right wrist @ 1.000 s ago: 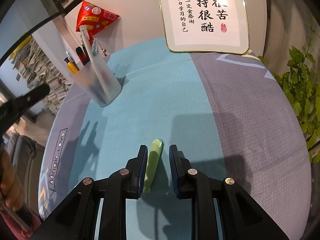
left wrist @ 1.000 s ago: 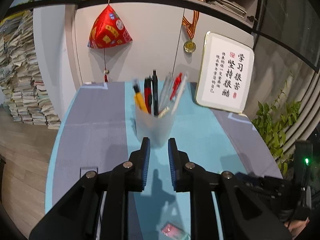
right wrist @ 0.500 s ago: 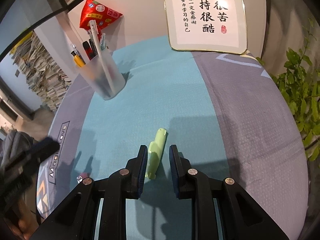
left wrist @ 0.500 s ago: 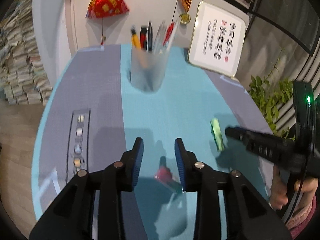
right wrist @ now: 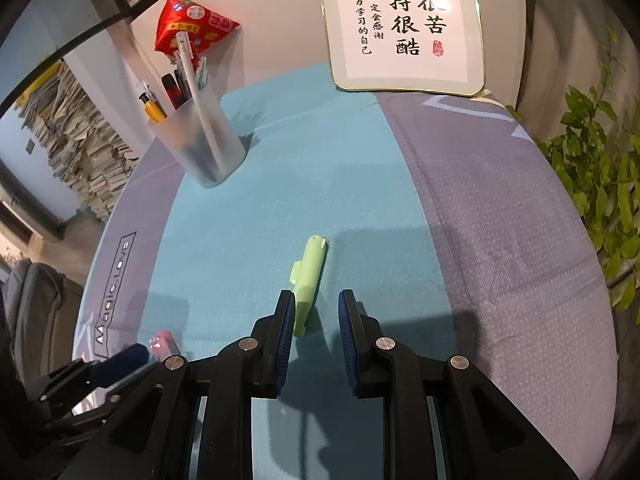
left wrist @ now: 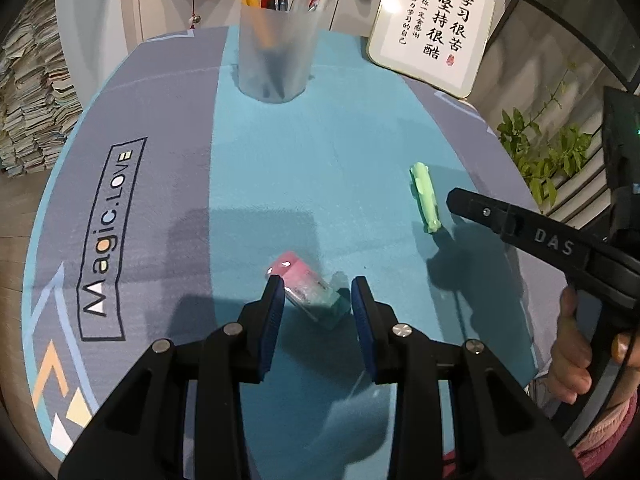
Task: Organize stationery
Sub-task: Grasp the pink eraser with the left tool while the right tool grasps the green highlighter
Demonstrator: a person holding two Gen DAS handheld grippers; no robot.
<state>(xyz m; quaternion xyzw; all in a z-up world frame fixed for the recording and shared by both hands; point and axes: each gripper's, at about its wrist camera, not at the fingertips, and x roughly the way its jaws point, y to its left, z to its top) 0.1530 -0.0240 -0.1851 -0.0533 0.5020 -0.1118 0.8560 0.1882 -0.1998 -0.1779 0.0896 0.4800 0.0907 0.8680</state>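
Note:
A pink and clear wrapped eraser [left wrist: 308, 286] lies slantwise on the teal mat [left wrist: 320, 160]. My left gripper [left wrist: 318, 294] stands open over it, one finger on each side; the left pad is close to its pink end. A pale green highlighter [right wrist: 310, 276] lies further right, also seen in the left wrist view [left wrist: 424, 196]. My right gripper [right wrist: 314, 306] is open, its fingers straddling the highlighter's near end, which lies against the left pad with a gap on the right. A frosted pen cup [left wrist: 276, 60] full of pens stands at the back.
A framed calligraphy plaque [left wrist: 432, 28] leans at the back right. A green plant [left wrist: 548, 156] grows past the table's right edge. Paper stacks [left wrist: 28, 92] fill the floor on the left. A person's hand [left wrist: 572, 356] holds the right gripper's handle.
My left gripper has dropped and drawn back from the pen cup to the pink eraser, and its jaws have widened. The right gripper has stayed by the green highlighter.

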